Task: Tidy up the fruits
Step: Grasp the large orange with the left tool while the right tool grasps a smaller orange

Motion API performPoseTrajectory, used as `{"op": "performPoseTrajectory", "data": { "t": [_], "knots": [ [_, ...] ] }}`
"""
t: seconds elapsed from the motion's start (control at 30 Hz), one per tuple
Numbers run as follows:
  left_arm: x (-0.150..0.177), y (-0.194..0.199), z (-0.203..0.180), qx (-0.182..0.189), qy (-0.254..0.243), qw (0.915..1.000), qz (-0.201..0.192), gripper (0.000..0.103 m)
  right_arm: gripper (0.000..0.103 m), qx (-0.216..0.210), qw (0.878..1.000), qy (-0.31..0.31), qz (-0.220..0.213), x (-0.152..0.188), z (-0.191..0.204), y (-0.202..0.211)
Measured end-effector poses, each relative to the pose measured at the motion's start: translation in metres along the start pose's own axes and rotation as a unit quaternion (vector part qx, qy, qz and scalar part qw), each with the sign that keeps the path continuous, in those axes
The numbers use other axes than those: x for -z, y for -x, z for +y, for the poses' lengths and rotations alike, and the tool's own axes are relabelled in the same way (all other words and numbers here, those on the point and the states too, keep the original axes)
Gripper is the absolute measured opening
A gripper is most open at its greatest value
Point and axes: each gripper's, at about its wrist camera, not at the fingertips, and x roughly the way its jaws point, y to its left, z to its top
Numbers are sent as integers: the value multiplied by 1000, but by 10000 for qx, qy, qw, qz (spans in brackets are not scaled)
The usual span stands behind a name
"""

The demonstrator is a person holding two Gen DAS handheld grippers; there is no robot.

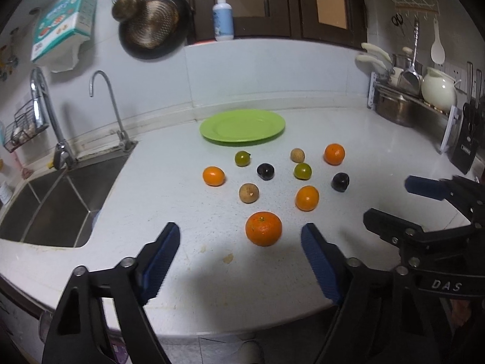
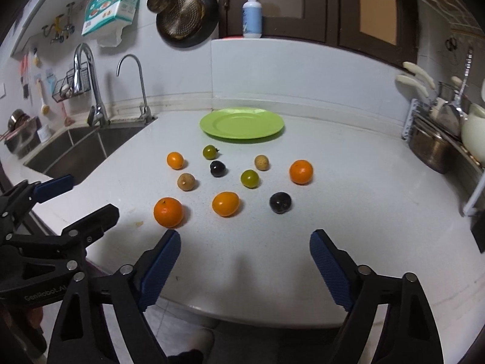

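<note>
Green plate [image 1: 242, 127] on speckled white bench [image 1: 363, 157]; orange mandarin [image 1: 263, 228], dark plum [image 1: 340, 182], blue ribbed tool pads [image 1: 160, 261]

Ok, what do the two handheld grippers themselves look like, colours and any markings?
Both match: the left gripper and right gripper have matte black angular arms with silver pivot bolts and blue ribbed finger pads. White lettering shows on the bodies: "DAS" on the right one, "GenRobot.AI" on the left. No cables or sleeves visible.
</note>
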Motion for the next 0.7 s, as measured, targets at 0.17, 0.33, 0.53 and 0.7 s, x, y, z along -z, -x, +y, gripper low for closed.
{"op": "performPoseTrajectory", "data": {
  "t": [0.17,0.33,0.53,0.7],
  "knots": [
    [1,-27,-1,222,-204,9992,252,66,74,-180,9995,127,234,-3,1,-30],
    [3,-49,-2,346,-355,9977,460,61,66,-404,9977,272,471,-5,1,-58],
    [1,-69,-2,623,-354,9952,668,57,61,-611,9953,359,654,-11,1,-86],
    [2,-82,1,838,-192,9924,883,52,56,-774,9929,377,820,-16,1,-105]
  ]
}}
